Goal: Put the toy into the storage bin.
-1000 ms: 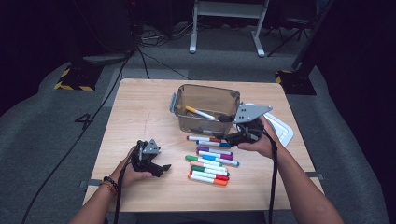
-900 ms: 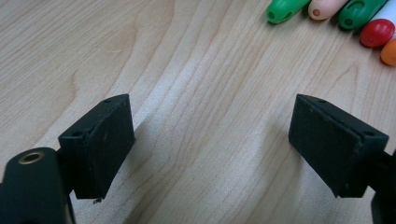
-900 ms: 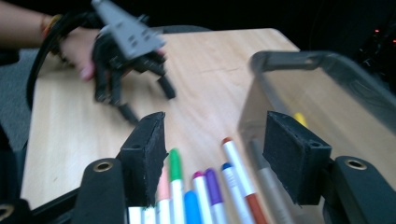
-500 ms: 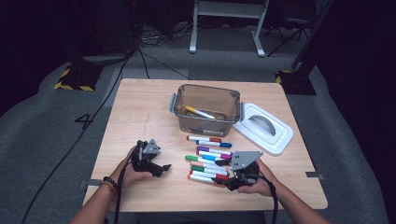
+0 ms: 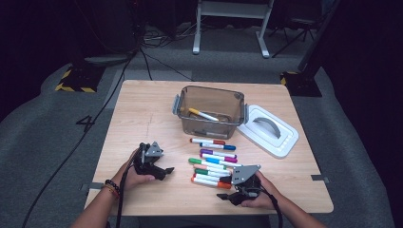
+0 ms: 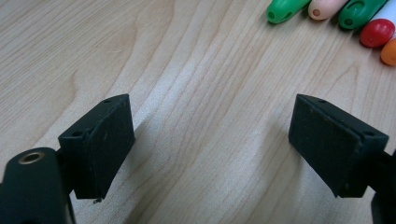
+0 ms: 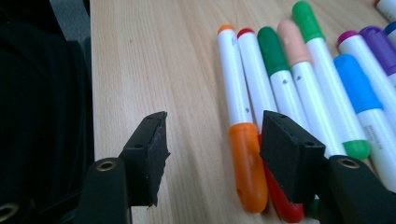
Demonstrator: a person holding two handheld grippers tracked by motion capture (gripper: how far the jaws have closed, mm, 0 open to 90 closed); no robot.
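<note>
bin (image 5: 209, 110): 1, held 1 marker | in front of bin: 9 markers (image 5: 214, 161) | lid (image 5: 267, 130): 1 | left claw (image 6: 210, 149) wide open, empty | right claw (image 7: 212, 154) part-open, empty

Capped markers (image 5: 213, 161) lie flat, side by side, in loose row on counter (image 5: 142, 114); yellow marker (image 5: 203, 114) slants inside open clear bin (image 5: 209, 110).

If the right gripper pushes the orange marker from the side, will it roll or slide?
The orange marker is a round, smooth plastic barrel lying flat on bare wood, so it would probably roll. Toward the red marker beside it, it would likely bump and stop. It looks stiff and light, so the open jaws should lift it easily.
</note>
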